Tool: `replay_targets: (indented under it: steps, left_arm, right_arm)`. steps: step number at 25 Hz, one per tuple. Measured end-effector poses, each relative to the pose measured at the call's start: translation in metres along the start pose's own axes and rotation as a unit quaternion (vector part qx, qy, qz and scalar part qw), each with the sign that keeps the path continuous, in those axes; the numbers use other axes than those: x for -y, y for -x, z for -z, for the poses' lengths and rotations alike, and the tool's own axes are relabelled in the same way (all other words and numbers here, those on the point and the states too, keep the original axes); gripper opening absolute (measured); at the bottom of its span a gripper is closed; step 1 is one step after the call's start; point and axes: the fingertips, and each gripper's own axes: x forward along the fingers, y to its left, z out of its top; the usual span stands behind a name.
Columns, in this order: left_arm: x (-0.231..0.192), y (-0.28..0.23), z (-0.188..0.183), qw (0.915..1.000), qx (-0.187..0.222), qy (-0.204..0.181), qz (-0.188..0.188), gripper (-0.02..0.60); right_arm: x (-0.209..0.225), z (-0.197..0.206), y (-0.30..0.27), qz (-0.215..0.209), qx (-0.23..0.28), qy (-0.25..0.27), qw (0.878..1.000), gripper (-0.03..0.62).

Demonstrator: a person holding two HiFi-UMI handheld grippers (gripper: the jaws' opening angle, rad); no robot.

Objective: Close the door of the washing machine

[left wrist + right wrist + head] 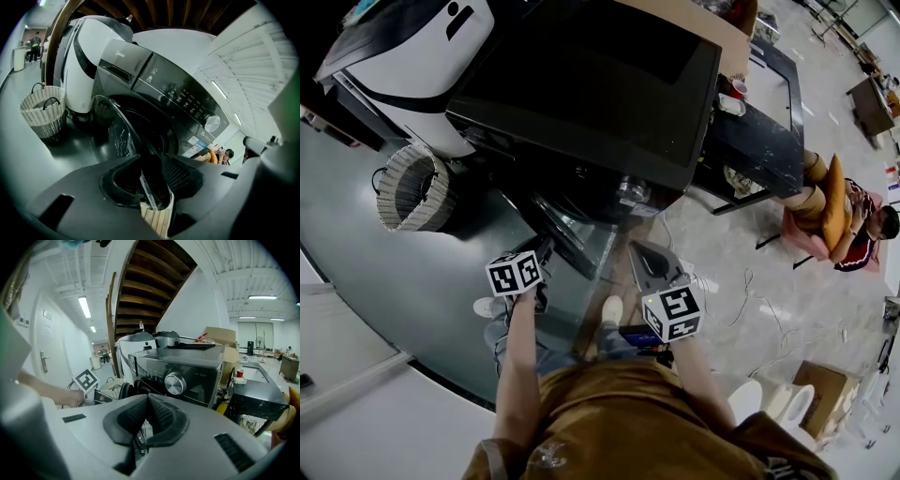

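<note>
The dark front-loading washing machine [581, 84] stands ahead of me with its round glass door [572, 239] swung open toward me. In the left gripper view the door [115, 129] leans out from the dark drum opening [150, 131]. My left gripper [151, 180] straddles the door's near edge; its jaws stand apart and the pads do not clearly press on it. In the head view it [546, 251] sits at the door's rim. My right gripper [642, 253] hovers to the right of the door, and its pads [148, 404] meet at the tips with nothing held.
A woven basket [412, 187] and a white appliance [412, 47] stand left of the machine. A black table [759, 122] with a red cup [738, 88] is on its right. A person [844, 220] sits at the far right. A cardboard box [825, 389] lies on the floor.
</note>
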Motion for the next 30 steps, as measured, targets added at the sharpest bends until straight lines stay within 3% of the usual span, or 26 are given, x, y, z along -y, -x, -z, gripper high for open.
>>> replay_targets:
  steps: [30]
  left_arm:
    - [0.036, -0.058, -0.038, 0.9952, 0.024, 0.078, 0.054, 0.16]
  right_arm:
    - [0.041, 0.005, 0.007, 0.03, -0.006, -0.015, 0.999, 0.012]
